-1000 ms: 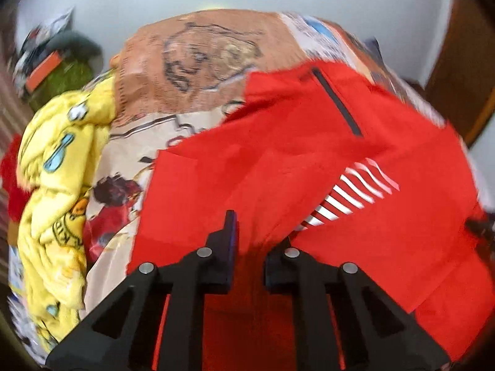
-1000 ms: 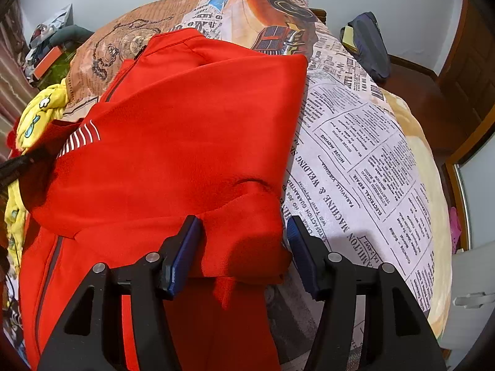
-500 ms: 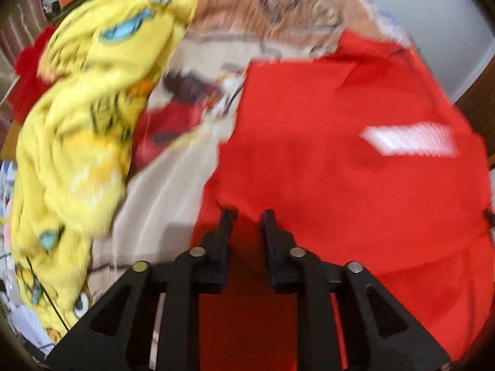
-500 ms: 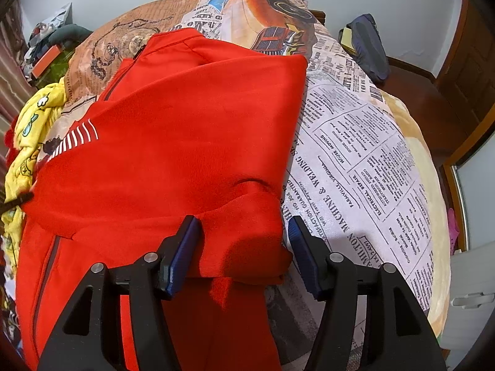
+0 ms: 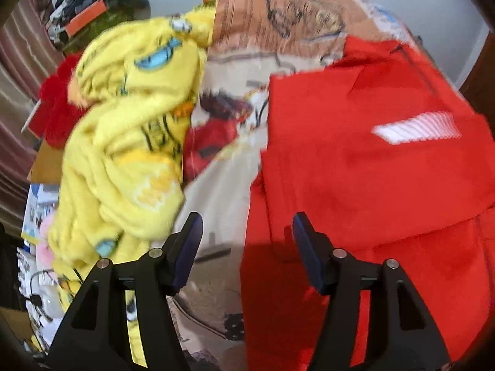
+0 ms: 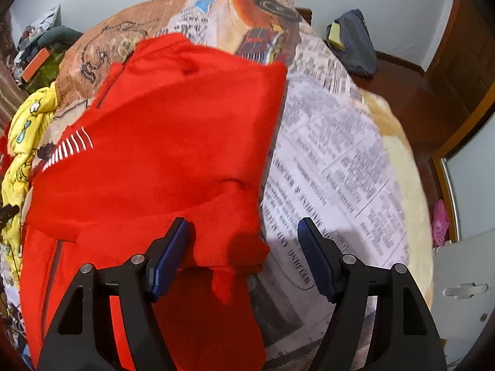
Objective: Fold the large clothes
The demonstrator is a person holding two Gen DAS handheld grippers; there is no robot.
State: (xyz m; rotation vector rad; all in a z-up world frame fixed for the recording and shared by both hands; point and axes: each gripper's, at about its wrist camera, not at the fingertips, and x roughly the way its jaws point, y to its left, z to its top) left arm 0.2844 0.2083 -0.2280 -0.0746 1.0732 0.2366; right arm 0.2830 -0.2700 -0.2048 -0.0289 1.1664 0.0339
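A large red jacket [image 5: 365, 160] with a white striped patch [image 5: 414, 126] lies partly folded on a bed covered by a printed sheet [image 5: 216, 191]. My left gripper [image 5: 246, 235] hovers over the jacket's left edge, its jaws opening, the red hem lying loose between them with neither pad pressing it. In the right wrist view the same jacket [image 6: 173, 142] spreads across the bed. My right gripper [image 6: 244, 241] straddles the folded right corner, its jaws opening too, the pads standing apart from the cloth.
A crumpled yellow cartoon blanket [image 5: 130, 142] lies left of the jacket. Bags and clutter [image 5: 89, 21] sit at the far left corner. Newspaper-print sheet [image 6: 337, 154] covers the bed's right side, with a dark bag [image 6: 352, 43] and a wooden door [image 6: 464, 71] beyond.
My left gripper has swung left to the jacket's edge and opened from nearly shut, letting go of the red cloth. The right gripper has stayed put and widened slightly.
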